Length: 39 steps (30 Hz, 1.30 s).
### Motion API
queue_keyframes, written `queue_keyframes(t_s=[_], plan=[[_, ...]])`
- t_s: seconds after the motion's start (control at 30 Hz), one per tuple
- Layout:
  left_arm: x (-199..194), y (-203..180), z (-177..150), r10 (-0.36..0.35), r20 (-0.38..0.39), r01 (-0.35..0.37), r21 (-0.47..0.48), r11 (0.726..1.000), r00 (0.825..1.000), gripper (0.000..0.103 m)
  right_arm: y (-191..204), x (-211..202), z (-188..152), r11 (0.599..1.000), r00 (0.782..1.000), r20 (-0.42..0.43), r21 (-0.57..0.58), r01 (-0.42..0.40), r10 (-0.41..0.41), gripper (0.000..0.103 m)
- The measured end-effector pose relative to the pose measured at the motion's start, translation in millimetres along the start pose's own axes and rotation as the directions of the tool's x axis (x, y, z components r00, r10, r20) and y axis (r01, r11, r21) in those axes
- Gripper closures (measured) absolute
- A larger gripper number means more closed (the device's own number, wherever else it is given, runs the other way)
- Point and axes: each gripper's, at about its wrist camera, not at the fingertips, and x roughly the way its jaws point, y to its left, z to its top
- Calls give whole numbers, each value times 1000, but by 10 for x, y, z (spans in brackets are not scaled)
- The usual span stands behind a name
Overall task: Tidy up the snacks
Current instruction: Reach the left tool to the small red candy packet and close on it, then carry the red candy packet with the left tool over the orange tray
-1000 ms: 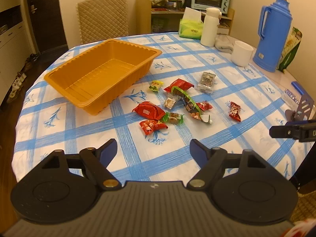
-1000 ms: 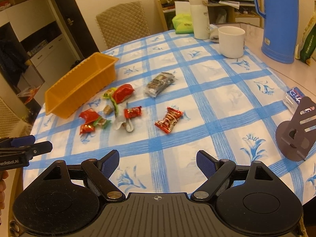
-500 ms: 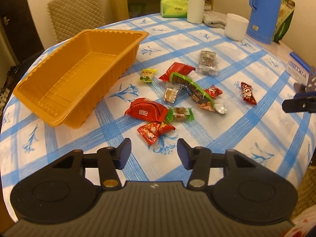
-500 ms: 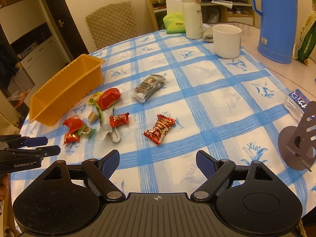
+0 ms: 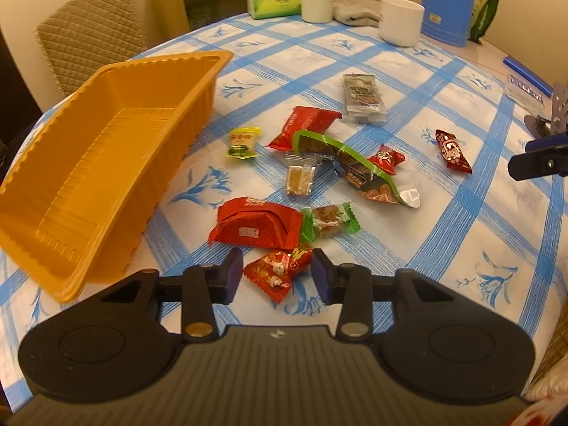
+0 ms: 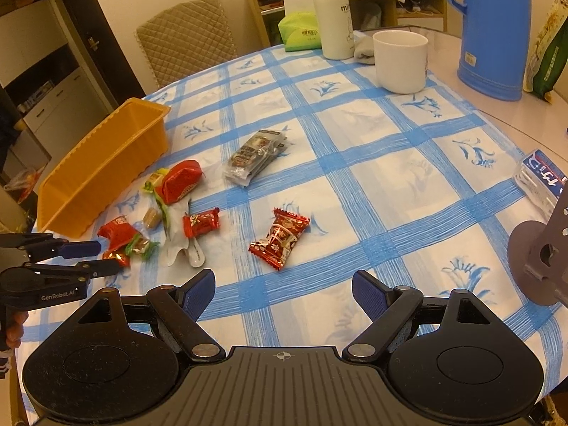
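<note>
I'm holding the left gripper (image 5: 277,273) low over the surface (image 5: 408,248) with its jaws apart on either side of a small red candy (image 5: 280,271), not clamped on it, while the other snacks are lying loose just beyond it, beside the tray. The orange tray (image 5: 106,163) is sitting to the left with nothing showing inside it, and a white cup (image 6: 401,60) is standing far back, its inside hidden. My right gripper (image 6: 284,294) is hovering with jaws wide apart, near another red candy (image 6: 280,238).

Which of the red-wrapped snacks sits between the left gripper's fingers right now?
The small red candy with cartoon print, nearest the left gripper; the large red packet lies just beyond it.
</note>
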Motion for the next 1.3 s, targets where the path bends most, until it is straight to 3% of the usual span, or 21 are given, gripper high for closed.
queue_keyframes(t_s=[0.4, 0.63, 0.77, 1.1, 1.3], plan=[[33, -29, 24, -93, -40, 91, -39, 995, 995, 73, -32, 84, 29, 1000, 1000, -15, 18, 5, -4, 18], [114, -45, 97, -86, -45, 84, -51, 995, 995, 74, -47, 114, 41, 1000, 1000, -21, 15, 6, -6, 18], [130, -67, 75, -88, -49, 85, -59, 995, 995, 80, -47, 122, 43, 1000, 1000, -22, 13, 8, -8, 18], [-4, -27, -7, -77, -33, 72, -140, 988, 996, 84, 2, 206, 105, 1000, 1000, -12, -21, -2, 2, 19], [-186, 51, -98, -49, -14, 45, -194, 980, 999, 84, 27, 319, 161, 999, 1000, -18, -44, -3, 2, 31]])
